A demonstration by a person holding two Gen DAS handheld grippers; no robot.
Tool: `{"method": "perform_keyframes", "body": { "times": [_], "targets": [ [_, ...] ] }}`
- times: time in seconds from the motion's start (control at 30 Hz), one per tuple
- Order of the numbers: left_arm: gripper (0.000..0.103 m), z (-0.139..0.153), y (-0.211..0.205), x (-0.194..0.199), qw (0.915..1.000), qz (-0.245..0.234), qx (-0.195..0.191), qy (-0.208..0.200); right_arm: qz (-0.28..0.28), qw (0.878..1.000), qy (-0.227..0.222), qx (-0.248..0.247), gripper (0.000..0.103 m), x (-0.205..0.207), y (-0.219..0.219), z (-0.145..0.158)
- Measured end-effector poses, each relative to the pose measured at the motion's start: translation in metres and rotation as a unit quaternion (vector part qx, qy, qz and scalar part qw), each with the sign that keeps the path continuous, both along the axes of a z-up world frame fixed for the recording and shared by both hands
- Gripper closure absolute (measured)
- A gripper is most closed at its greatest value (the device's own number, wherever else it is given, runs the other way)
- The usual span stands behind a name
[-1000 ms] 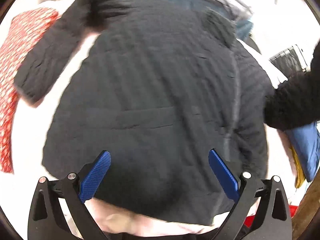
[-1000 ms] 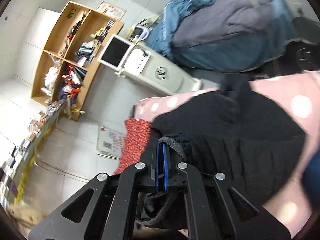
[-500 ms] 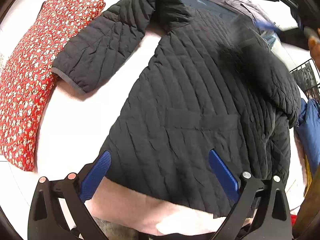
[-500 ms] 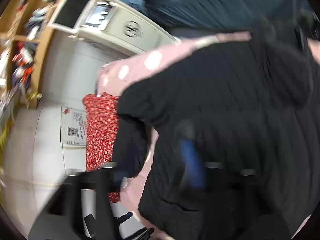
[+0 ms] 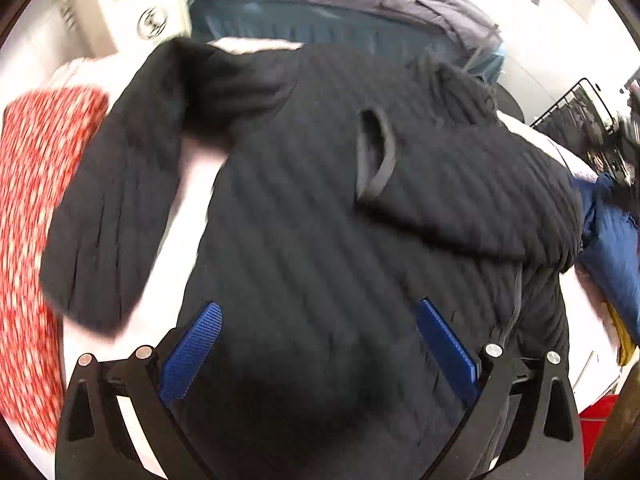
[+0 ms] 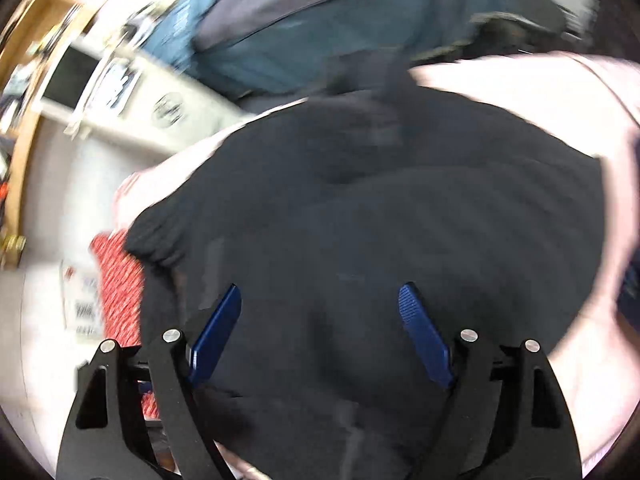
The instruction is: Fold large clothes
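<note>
Black quilted padded jacket [image 5: 320, 240]: laid flat on pale pink bedding [image 5: 188, 196], one sleeve [image 5: 472, 196] folded across the body, the other sleeve [image 5: 112, 208] spread outward, likely awaiting its fold. Left gripper [image 5: 318, 314] and right gripper [image 6: 320, 300]: both spread wide above it, holding nothing. Red patterned garment [image 5: 28, 220]: lies beside it.

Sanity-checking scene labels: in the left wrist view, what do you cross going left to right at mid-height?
Red patterned garment → black jacket's outstretched sleeve → strip of pink bedding → black quilted jacket body → sleeve folded across it → blue garment.
</note>
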State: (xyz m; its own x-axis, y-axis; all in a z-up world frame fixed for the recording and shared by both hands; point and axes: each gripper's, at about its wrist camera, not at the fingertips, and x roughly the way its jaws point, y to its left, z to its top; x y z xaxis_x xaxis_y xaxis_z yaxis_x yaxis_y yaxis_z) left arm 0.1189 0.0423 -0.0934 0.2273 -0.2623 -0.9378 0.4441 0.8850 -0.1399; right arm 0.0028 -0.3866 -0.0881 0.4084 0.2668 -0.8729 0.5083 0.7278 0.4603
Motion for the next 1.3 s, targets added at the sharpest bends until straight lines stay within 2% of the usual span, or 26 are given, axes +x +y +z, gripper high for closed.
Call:
{"method": "perform_keyframes", "body": {
  "times": [0.2,0.37,0.43,0.53,0.6,0.63,0.67,0.73,0.83,0.9,0.97,1.07,1.2,1.3],
  "targets": [
    [0.006,0.007,-0.028,0.047,0.9997,-0.001,-0.005,-0.023,-0.124,0.991,0.041,-0.024,0.022,-0.094,-0.071,-0.027],
    [0.007,-0.013,-0.054,0.073,0.9985,0.022,-0.039,0.032,-0.163,0.985,0.062,-0.021,0.022,-0.134,-0.101,-0.046],
    [0.007,-0.028,-0.078,0.074,0.999,0.004,-0.025,0.037,-0.16,0.985,0.069,-0.015,0.022,-0.138,-0.105,-0.057],
    [0.009,-0.053,-0.105,0.07,0.998,-0.029,0.026,0.051,-0.145,0.987,0.071,-0.001,0.022,-0.135,-0.102,-0.068],
    [0.023,-0.068,-0.125,0.065,0.996,-0.047,0.047,0.06,-0.129,0.989,0.065,0.006,0.022,-0.13,-0.095,-0.073],
    [0.041,-0.069,-0.132,0.064,0.9954,-0.053,0.052,0.061,-0.123,0.99,0.063,0.006,0.022,-0.129,-0.092,-0.075],
    [0.064,-0.066,-0.141,0.061,0.9944,-0.066,0.055,0.062,-0.118,0.991,0.061,0.005,0.022,-0.128,-0.091,-0.076],
    [0.089,-0.053,-0.153,0.059,0.9932,-0.087,0.063,0.046,-0.112,0.992,0.054,0.004,0.022,-0.128,-0.091,-0.079],
    [0.092,-0.002,-0.156,0.077,0.9962,-0.079,0.029,-0.021,-0.11,0.993,0.045,0.005,0.021,-0.135,-0.094,-0.082],
    [0.092,0.023,-0.15,0.095,0.9974,-0.055,0.011,-0.044,-0.11,0.993,0.037,0.009,0.021,-0.139,-0.096,-0.085],
    [0.093,0.04,-0.141,0.119,0.9973,-0.024,0.018,-0.068,-0.106,0.993,0.047,-0.003,0.021,-0.141,-0.094,-0.089],
    [0.094,0.036,-0.135,0.14,0.9948,-0.003,0.059,-0.083,-0.086,0.995,0.045,-0.012,0.021,-0.141,-0.085,-0.097],
    [0.094,0.015,-0.114,0.152,0.9952,0.033,0.077,-0.05,-0.03,0.998,0.029,-0.037,0.021,-0.126,-0.061,-0.1],
    [0.094,-0.003,-0.101,0.147,0.9956,0.062,0.07,-0.012,-0.034,0.996,-0.01,-0.083,0.022,-0.111,-0.055,-0.087]
  ]
}}
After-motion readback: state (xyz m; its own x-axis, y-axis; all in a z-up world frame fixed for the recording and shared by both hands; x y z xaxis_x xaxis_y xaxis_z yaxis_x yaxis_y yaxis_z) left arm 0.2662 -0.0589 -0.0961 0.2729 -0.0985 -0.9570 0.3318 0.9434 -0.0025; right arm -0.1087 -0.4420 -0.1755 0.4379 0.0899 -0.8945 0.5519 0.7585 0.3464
